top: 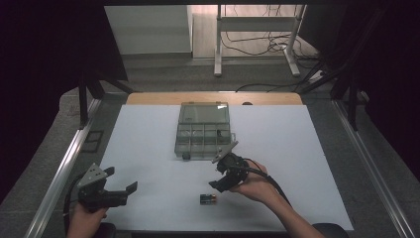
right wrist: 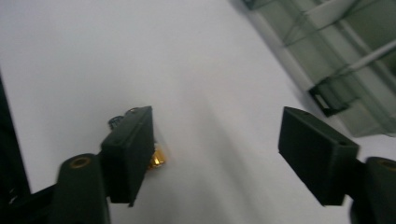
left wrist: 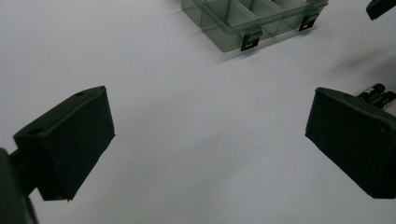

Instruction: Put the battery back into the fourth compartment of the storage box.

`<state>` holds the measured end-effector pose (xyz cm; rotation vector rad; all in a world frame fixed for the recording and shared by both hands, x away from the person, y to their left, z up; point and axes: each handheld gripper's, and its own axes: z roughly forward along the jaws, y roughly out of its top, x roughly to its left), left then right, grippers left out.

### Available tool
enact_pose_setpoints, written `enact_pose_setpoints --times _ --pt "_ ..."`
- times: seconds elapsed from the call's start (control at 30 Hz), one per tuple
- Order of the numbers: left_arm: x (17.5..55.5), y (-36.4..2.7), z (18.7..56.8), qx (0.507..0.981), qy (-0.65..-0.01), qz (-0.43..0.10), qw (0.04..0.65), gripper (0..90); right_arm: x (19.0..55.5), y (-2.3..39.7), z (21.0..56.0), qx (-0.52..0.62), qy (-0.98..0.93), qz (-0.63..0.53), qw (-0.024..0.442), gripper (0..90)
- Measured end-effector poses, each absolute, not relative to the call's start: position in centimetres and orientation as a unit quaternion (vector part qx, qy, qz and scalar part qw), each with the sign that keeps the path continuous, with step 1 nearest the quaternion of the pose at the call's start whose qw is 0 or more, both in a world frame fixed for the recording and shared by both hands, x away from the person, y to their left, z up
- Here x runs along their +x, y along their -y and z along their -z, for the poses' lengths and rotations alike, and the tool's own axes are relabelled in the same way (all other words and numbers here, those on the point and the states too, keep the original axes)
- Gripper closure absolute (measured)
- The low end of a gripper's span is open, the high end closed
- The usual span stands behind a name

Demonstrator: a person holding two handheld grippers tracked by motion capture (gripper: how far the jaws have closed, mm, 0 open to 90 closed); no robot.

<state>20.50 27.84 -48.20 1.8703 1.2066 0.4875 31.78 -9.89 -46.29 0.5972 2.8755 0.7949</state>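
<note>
At the left of the high view we see the left claw (top: 122, 181) held low over the white desk (top: 148, 144) by a hand (top: 85, 218) at the near edge. Its two black jaws stand spread wide apart and hold nothing. In the left gripper view, the same claw (left wrist: 208, 140) shows bare desk surface between its jaws, with the ends of the batteries (left wrist: 377, 94) peeking past the right jaw.

Moving toward the middle, a clear compartment box (top: 204, 131) sits on the desk with its lid open, standing back toward the far edge. Its front latches (left wrist: 251, 41) show dark against the pale plastic in the left gripper view.

Just nearer than the box, the batteries (top: 208, 199) lie on the desk, close to the near edge.

To the right of them, the right claw (top: 224, 166) hangs tilted above the desk, between the box and the batteries, held by the right hand (top: 255, 184). Its jaws are also spread wide and empty. In the right gripper view, this claw (right wrist: 215, 156) shows a gold-tipped battery end (right wrist: 158, 157) just behind its left jaw, not gripped.
</note>
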Motion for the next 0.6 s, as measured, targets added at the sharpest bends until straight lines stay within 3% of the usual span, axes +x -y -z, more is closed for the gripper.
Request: enact_pose_setpoints --times 0.37,0.6 --pt "20.5 -27.8 48.2 0.747 -0.48 -0.193 0.418 1.8 30.5 7.8 48.0 0.145 -0.964 -0.224 0.022 58.8" --pt "20.5 -27.8 48.2 0.747 -0.48 -0.193 0.418 1.8 30.3 6.9 49.1 0.125 -0.972 -0.201 0.0 65.6"
